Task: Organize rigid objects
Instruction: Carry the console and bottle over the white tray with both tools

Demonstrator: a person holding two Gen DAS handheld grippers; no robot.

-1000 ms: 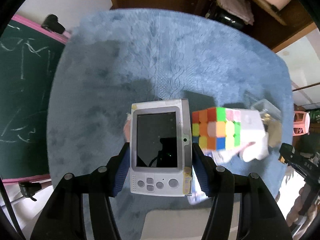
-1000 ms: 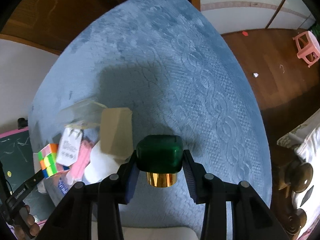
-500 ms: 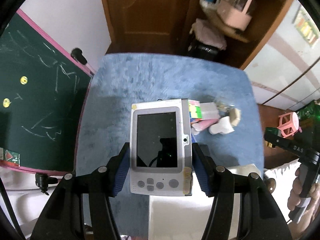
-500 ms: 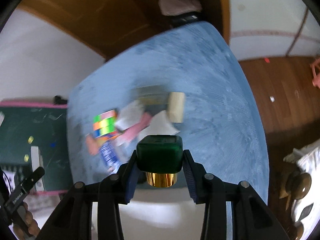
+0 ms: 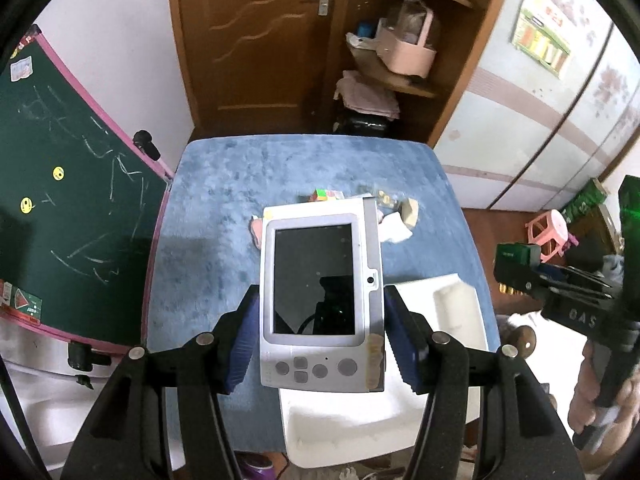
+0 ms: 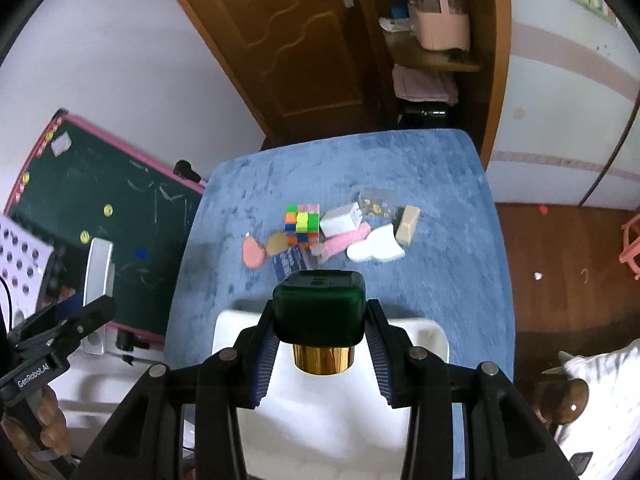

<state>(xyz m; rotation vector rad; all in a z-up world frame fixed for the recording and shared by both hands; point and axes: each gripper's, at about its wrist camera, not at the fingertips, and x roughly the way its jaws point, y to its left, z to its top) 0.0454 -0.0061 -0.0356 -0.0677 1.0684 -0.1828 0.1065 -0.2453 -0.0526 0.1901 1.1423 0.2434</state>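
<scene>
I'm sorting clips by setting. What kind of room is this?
Most likely a room in a home, perhaps a child's room: a wooden door, a green chalkboard with a pink frame, a corner shelf of household clutter, and a table under a blue cloth.

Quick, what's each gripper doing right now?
Left gripper: closed on the silver handheld device.
Right gripper: closed on the green gold-capped bottle.
</scene>
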